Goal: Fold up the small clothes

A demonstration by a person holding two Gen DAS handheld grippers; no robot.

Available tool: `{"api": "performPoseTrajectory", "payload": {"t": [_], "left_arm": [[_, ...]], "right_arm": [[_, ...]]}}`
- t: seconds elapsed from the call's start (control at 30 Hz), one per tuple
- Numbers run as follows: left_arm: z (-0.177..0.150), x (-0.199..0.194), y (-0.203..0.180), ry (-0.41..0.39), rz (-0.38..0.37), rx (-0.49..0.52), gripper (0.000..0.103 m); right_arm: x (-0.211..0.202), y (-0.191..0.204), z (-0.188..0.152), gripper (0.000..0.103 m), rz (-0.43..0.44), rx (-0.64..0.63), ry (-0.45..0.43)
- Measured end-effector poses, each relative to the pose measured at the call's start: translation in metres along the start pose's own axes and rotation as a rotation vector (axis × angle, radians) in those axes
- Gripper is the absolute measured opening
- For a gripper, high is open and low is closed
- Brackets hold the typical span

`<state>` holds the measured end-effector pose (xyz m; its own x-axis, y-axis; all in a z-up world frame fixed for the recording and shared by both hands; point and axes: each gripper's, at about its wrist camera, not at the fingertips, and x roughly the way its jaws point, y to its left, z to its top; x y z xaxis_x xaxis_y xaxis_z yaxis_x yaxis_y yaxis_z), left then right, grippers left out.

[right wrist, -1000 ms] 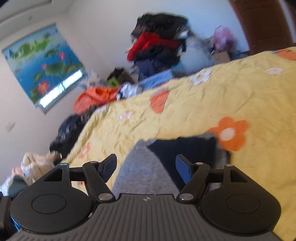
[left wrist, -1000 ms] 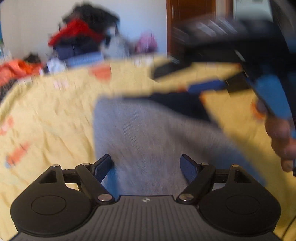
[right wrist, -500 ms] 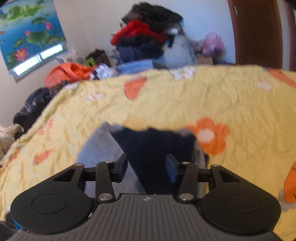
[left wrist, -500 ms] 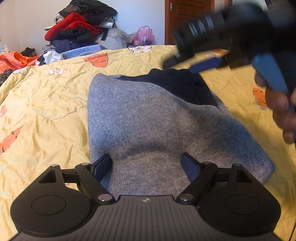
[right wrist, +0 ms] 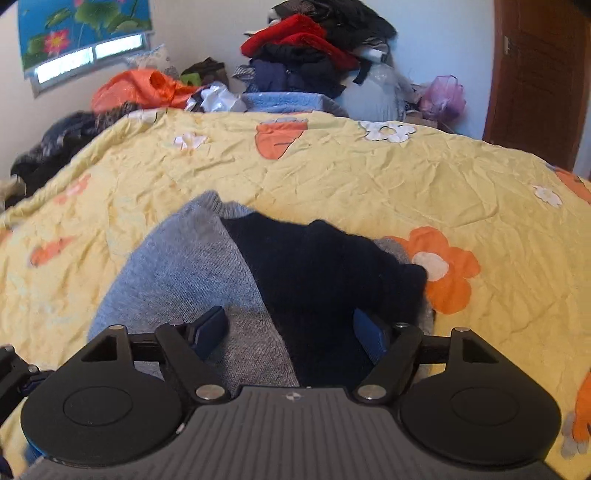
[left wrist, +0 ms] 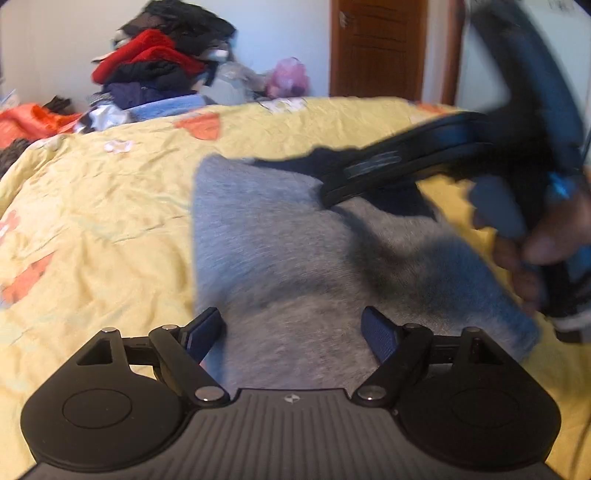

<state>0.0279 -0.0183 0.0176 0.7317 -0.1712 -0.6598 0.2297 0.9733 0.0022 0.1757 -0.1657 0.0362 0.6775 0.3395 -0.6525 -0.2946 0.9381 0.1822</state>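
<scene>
A folded grey knit sweater with a dark navy panel (right wrist: pixel 207 266) lies flat on the yellow flower-print bedspread (right wrist: pixel 369 177). The left gripper (left wrist: pixel 293 334) hovers over its near edge, jaws spread, gripping nothing. The right gripper (right wrist: pixel 291 330) hangs above the navy part; its jaws have just been opening and stand apart, empty.

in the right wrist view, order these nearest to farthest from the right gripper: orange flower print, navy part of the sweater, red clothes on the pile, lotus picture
1. navy part of the sweater, between the open right gripper fingers
2. orange flower print, right, on the yellow bedspread
3. red clothes and lotus picture, both far back; too close to call
</scene>
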Motion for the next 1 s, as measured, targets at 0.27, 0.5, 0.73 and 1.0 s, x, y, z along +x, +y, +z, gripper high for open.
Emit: {"api": "performPoseTrajectory", "payload": {"t": [0.27,0.5,0.73,1.0], "left_arm": [[-0.029,-0.022,0.068,0.123,-0.156,-0.337,0.083],[-0.021,-0.014,0.058,0.149,-0.18,-0.313,0.026],[-0.017,-0.018,0.053,0.18,-0.14,-0.179,0.018],[-0.022,-0.035,0.067,0.146,-0.294,-0.388,0.085]], "right_arm": [[-0.076,-0.071,-0.063,0.087,0.143,0.297,0.055],[-0.073,-0.038,-0.096,0.037,0.213,0.207,0.136],[-0.081,-0.017,-0.104,0.023,0.208,0.046,0.149],[-0.083,-0.071,-0.106,0.077,0.422,0.451,0.197]]}}
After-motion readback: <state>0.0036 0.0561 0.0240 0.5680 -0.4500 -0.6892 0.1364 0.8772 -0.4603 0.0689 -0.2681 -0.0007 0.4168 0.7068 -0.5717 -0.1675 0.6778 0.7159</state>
